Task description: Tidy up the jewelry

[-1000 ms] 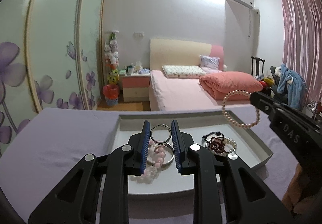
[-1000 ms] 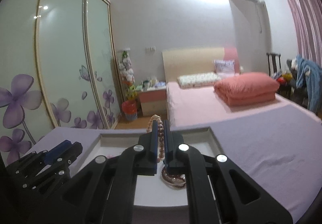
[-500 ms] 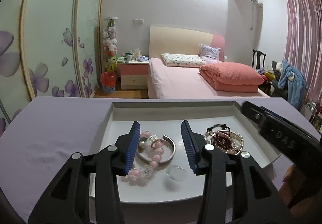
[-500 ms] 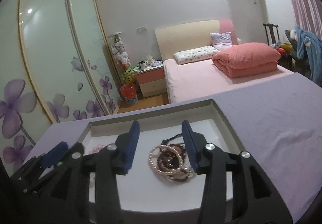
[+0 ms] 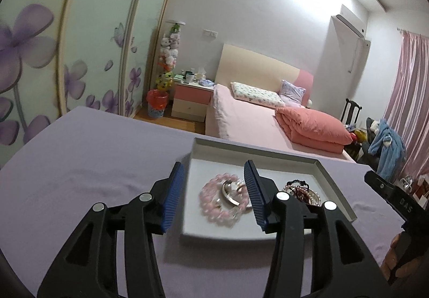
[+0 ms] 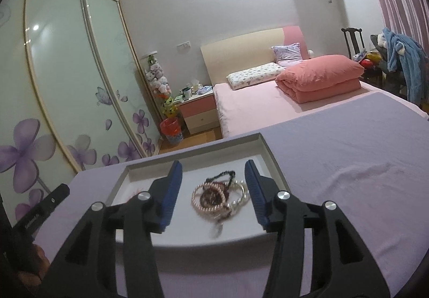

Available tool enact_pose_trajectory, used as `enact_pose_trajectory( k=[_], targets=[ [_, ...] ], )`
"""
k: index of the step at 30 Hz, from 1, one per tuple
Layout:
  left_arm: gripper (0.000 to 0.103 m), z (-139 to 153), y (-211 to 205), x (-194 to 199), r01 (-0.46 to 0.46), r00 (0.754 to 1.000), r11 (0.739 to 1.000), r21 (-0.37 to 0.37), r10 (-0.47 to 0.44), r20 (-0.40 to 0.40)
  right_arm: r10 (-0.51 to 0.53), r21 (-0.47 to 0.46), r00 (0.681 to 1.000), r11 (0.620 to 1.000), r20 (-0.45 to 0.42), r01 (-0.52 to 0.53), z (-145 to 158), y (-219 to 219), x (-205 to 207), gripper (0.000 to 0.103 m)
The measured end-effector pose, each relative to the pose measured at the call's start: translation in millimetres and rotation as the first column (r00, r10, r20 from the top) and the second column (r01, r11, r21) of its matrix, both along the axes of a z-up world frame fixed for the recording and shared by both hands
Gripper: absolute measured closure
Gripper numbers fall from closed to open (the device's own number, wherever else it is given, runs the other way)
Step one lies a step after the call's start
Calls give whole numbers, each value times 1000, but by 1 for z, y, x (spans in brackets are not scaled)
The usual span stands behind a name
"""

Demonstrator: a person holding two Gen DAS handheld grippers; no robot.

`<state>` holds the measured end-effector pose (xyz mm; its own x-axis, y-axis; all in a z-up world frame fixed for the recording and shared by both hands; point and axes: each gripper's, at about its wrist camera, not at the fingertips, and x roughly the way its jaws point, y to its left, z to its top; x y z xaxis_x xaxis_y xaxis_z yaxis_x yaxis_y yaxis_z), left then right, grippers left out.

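Note:
A white shallow tray [image 5: 257,154] sits on the purple tablecloth [image 5: 88,164]. In it lie a pink bead bracelet [image 5: 211,208] with a silver bangle [image 5: 230,192] on top, and to the right a pile of pearl and dark bead bracelets [image 5: 301,190]. My left gripper [image 5: 214,197] is open and empty, hovering before the tray's near left part. My right gripper [image 6: 213,189] is open and empty, just in front of the pearl and bead pile [image 6: 217,196] in the tray [image 6: 270,157]. The right gripper's body [image 5: 396,201] shows at the left view's right edge.
Beyond the table stand a pink bed [image 5: 254,123] with a folded quilt [image 5: 313,127], a nightstand [image 5: 191,102], a wardrobe with flower-print doors [image 5: 67,56] and a chair with blue clothes [image 5: 388,145]. The purple cloth [image 6: 348,158] stretches right of the tray.
Both grippers have opened and let go: the silver bangle and the pearl bracelet now lie in the tray. Both grippers have pulled back and up from the tray.

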<state>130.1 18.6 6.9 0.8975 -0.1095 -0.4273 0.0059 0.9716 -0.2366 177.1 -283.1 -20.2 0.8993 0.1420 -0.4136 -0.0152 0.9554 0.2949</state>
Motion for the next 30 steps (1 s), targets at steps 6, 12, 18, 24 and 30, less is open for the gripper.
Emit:
enact_pose_trajectory(
  k=[6,12,18,24,30],
  targets=[
    [41,5,12,-36,-39,999,999,17,38,15,40,-24,999,999,-23,-40,2,7,-38,39],
    [26,8,6,-61,-43,999,996,79,41,33,68,-71,997,995,-35,-71,2,20,-71,26],
    [8,9,-1,-79,-29,999,994,102,25,44,67,-133,998,989,-12,-68,5,31,-98,5],
    [2,6,-10,-93,-19,998,990,141,11,55,48,-184,999,982,1,-47,6,36,-113,4],
    [2,5,-20,-106,-28,996,983,182,12,86,47,-204,999,978,18,-42,5,38,-127,4]
  ],
)
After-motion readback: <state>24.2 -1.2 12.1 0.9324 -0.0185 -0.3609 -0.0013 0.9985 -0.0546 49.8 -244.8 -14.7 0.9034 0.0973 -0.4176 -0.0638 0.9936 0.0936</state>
